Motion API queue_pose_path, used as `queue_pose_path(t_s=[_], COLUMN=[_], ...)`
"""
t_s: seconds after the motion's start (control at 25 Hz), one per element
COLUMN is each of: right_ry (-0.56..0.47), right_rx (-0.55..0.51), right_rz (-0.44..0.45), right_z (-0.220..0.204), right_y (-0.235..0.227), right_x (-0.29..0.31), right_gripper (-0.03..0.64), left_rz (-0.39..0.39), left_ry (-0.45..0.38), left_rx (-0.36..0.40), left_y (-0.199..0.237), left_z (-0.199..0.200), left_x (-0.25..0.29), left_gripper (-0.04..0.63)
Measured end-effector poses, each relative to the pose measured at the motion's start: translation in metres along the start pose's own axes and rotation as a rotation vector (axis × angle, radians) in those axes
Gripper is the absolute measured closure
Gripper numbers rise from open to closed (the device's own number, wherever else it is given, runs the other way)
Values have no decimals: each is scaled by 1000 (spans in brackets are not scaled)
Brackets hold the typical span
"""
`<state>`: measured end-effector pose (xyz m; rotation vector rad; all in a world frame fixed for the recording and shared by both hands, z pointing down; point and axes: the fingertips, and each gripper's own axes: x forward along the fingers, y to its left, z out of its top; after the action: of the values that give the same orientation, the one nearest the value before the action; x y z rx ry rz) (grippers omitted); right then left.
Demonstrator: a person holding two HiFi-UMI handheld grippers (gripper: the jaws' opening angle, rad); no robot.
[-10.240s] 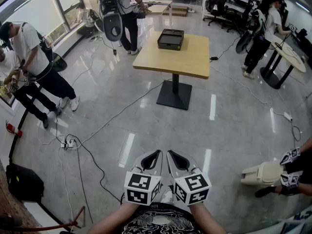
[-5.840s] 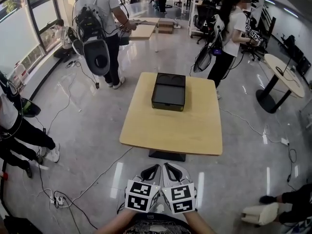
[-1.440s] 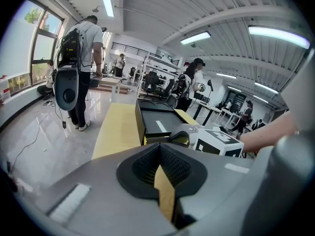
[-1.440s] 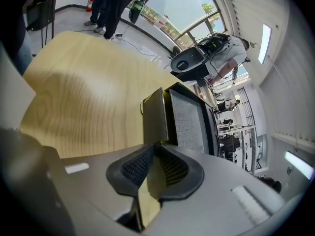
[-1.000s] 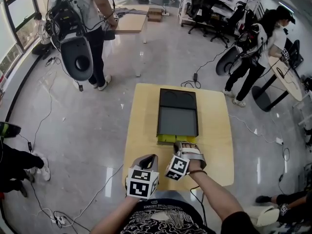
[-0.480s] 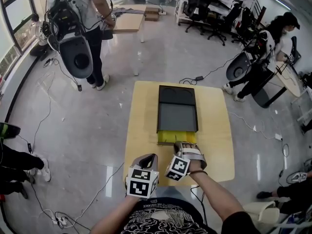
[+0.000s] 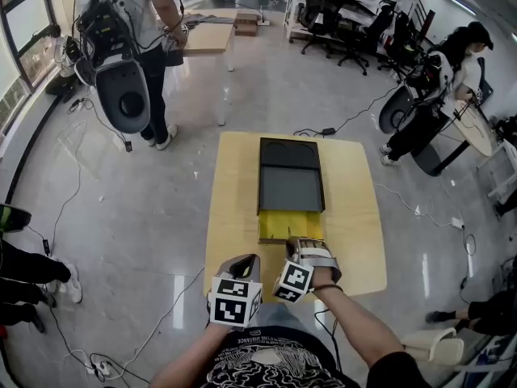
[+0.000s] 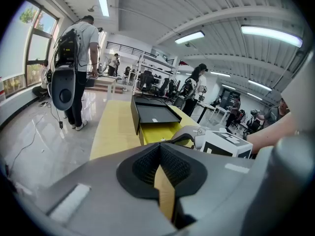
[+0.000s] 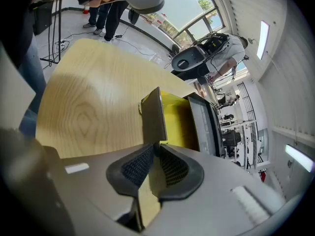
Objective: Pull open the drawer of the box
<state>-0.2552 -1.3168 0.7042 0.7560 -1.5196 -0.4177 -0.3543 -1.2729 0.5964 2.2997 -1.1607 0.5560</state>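
Right tool [image 7: 301, 244] is gripping the dark front panel [image 9: 153, 113] of the yellow drawer [image 7: 280, 224], its jaws pinched together on the panel's edge. The drawer is sticking partway out of the black box [image 7: 291, 186], which is lying flat along the middle of the wooden surface [image 7: 234, 208], its open end facing the person holding the tools. Left tool [image 7: 245, 260] is hovering over the surface's near edge, just beside the right one, jaws closed together on nothing. A bystander [image 7: 133, 23] is standing on the floor beyond.
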Motion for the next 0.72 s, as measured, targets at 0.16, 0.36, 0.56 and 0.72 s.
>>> queue_pose_path(t_s=[0.16,0.36,0.56,0.72], right_ry=[7,5,5,4], right_rx=[4,3,7,18], right_rz=[-2,-2,-5,-5], right_z=[7,-59,-81,-66], right_y=[49,66,162,209], right_x=[-33,-70,-114,-124], right_gripper=[566,566,566,566], left_rz=[-8,-8,-12,-15], left_ry=[-3,1,0,1], left_rx=[3,-6,1,3], left_y=[-12,-86,-129,-122], left_z=[-42,-57,-144,-183], left_x=[-37,-35,-77,-102], left_gripper=[575,575,575,575])
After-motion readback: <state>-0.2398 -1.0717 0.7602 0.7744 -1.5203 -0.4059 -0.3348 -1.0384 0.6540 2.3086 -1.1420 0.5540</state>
